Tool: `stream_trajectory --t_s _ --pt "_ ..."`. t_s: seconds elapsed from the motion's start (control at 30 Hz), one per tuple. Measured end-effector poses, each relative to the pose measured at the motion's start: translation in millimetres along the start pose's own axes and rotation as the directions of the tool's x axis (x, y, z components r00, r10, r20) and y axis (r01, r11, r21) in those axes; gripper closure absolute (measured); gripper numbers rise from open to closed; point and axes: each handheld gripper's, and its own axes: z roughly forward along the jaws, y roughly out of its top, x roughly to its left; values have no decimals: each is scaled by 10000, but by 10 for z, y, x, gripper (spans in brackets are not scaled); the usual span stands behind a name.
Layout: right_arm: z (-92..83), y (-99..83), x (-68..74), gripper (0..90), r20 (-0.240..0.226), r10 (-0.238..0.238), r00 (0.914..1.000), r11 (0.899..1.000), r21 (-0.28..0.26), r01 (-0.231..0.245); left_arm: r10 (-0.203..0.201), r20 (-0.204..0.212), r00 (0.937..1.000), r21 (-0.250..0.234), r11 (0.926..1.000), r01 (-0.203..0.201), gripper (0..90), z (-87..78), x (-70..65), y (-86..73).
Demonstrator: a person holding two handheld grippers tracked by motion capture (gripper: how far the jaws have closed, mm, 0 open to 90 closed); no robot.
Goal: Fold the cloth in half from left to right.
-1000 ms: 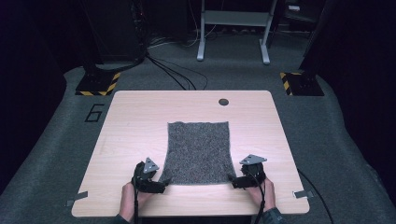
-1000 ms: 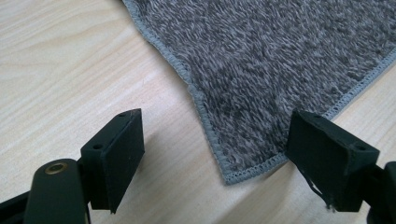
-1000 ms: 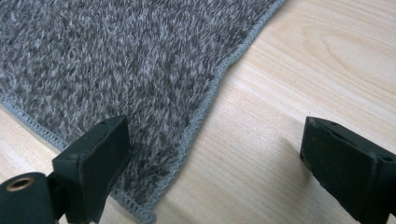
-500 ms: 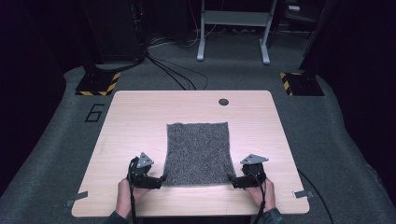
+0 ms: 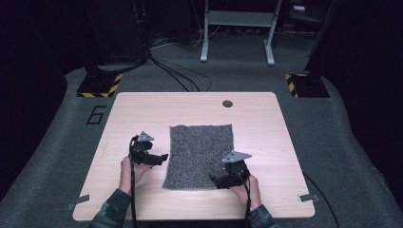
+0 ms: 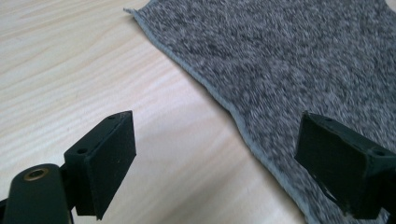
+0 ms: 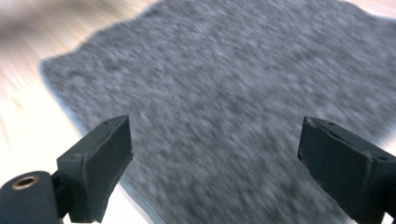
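A grey speckled cloth (image 5: 199,152) lies flat in the middle of the pale wooden table (image 5: 142,109). My left gripper (image 5: 159,158) hovers at the cloth's left edge and points right. Its jaws have just been opening and stand wide, nothing between the pads. In the left gripper view the cloth's hemmed edge (image 6: 219,100) runs between the jaws of the left gripper (image 6: 215,163). My right gripper (image 5: 216,181) hangs over the cloth's near right part, open. The right gripper view is blurred, with the cloth (image 7: 224,93) beneath the spread jaws of the right gripper (image 7: 215,168).
A round hole (image 5: 227,103) sits near the table's far edge. Grey tape tabs (image 5: 78,203) mark the front corners. Hazard-striped stand feet (image 5: 100,85) and cables lie on the floor behind. A metal frame (image 5: 237,28) stands farther back.
The left gripper has risen and moved away from the front edge along the cloth's left side. The right gripper has lifted and shifted left from the near right corner to above the cloth.
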Motion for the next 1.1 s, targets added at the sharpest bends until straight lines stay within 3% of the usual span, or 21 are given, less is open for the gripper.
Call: stream_trajectory --t_s 0.2,0.43,0.63,0.67,0.73,0.87,0.9,0.97,1.03,1.1 --pt "118 210 219 101 -621 -418 9972 9988 -268 402 -42 11 10000 3 10000 42 124 139 49 118" --pt "302 375 435 111 -1094 -759 9911 9971 -86 754 -222 193 9996 551 9983 211 127 335 183 244" --pt "527 466 645 115 -1519 -1188 9812 9908 462 1271 -783 317 9964 468 9959 768 91 468 319 338" --pt "562 481 679 122 -1570 -1302 9790 9890 492 1394 -687 211 9974 391 9969 678 89 490 337 355" --pt "632 502 759 132 -1622 -1469 9758 9871 399 1553 -910 329 9953 477 9949 894 68 541 374 400" --pt "746 541 920 145 -1857 -1791 9661 9798 547 1922 -867 470 9951 373 9957 850 68 614 436 487" --pt "762 548 941 151 -1931 -1932 9620 9758 641 2089 -1046 527 9931 245 9943 1034 74 645 437 513" --pt "823 556 1011 204 -2039 -2038 9575 9736 608 2202 -948 507 9942 228 9953 938 111 700 455 544" --pt "878 565 1096 301 -2131 -2274 9502 9661 735 2477 -1211 665 9904 286 9924 1194 134 767 475 572" --pt "926 565 1167 373 -2110 -2431 9468 9600 873 2659 -1099 407 9931 271 9937 1088 154 811 485 599"
